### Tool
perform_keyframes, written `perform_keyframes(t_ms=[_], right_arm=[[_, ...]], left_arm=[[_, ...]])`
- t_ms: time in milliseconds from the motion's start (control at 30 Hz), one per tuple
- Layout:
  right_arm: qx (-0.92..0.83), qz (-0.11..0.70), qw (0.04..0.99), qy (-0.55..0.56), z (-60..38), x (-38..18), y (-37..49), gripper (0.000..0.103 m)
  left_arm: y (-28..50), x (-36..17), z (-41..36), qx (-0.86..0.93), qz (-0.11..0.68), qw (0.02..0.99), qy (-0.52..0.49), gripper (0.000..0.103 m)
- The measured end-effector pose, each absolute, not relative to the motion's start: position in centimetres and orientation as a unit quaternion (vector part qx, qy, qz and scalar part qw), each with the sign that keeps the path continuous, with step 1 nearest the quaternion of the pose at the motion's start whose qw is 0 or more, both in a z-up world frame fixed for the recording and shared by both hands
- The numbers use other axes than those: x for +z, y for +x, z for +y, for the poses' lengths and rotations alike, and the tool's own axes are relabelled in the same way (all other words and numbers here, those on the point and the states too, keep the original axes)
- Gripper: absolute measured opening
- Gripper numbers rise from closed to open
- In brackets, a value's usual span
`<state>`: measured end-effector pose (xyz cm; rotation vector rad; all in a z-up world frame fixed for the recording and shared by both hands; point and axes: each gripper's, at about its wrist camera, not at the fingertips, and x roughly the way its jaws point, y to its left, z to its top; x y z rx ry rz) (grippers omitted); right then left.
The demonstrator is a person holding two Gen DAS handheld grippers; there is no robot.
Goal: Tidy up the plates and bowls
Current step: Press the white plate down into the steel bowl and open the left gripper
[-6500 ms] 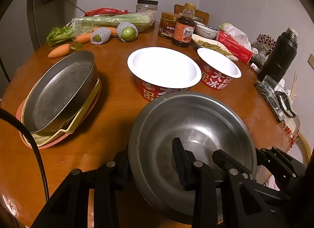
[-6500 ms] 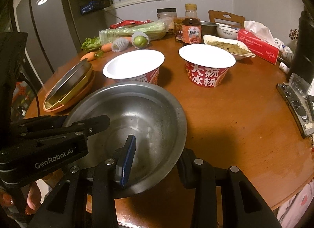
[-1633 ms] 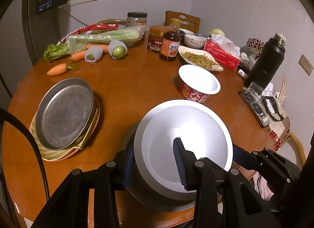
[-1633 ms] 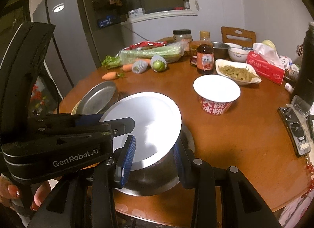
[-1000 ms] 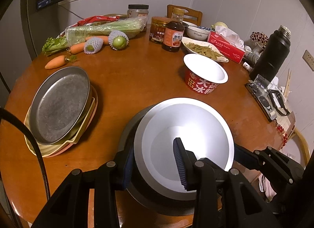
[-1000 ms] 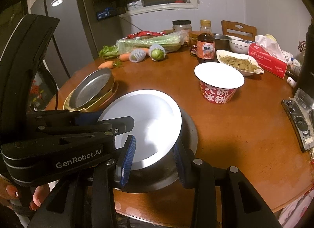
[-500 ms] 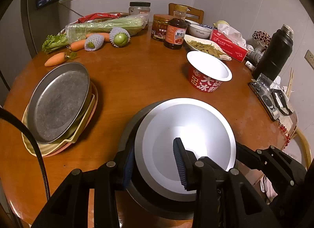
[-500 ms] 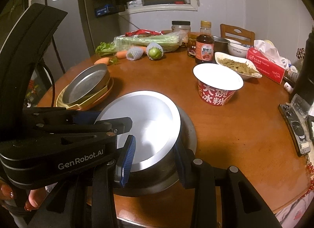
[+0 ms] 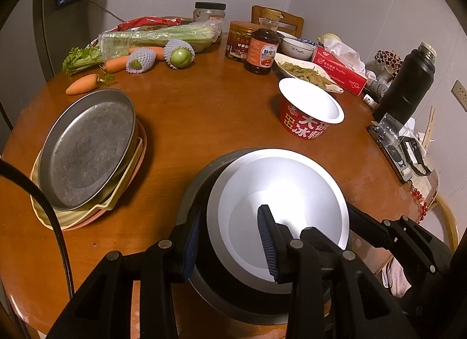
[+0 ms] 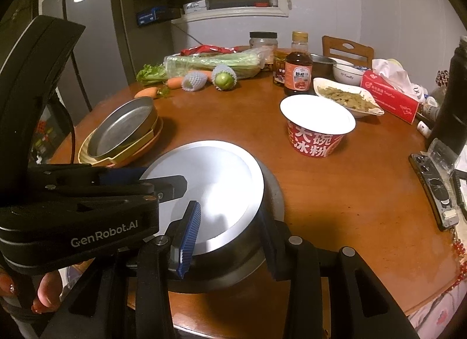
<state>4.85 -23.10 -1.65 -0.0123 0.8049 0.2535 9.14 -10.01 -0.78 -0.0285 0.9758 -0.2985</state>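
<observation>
White bowl (image 9: 280, 193) nested in steel bowl (image 9: 198, 190), between both jaws

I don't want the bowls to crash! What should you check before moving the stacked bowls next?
1. White bowl nested inside steel bowl: ok.
2. Left gripper straddles both rims: ok.
3. Right gripper straddles both rims: ok.
4. Both grips tight: cannot tell.
5. Red bowl upright, apart from the stack: ok.
6. Stack resting on the table: cannot tell.
</observation>
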Motion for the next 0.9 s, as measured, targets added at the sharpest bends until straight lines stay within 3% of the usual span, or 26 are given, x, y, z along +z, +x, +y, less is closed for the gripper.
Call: perform_keyframes(t_ms=[900], right_arm=[[0.119, 0.382, 0.916, 0.035, -25.3, -0.8, 4.4, 0.048]], left_arm=[[8.5, 1.1, -8.7, -0.123, 0.440, 0.889, -0.019, 0.040]])
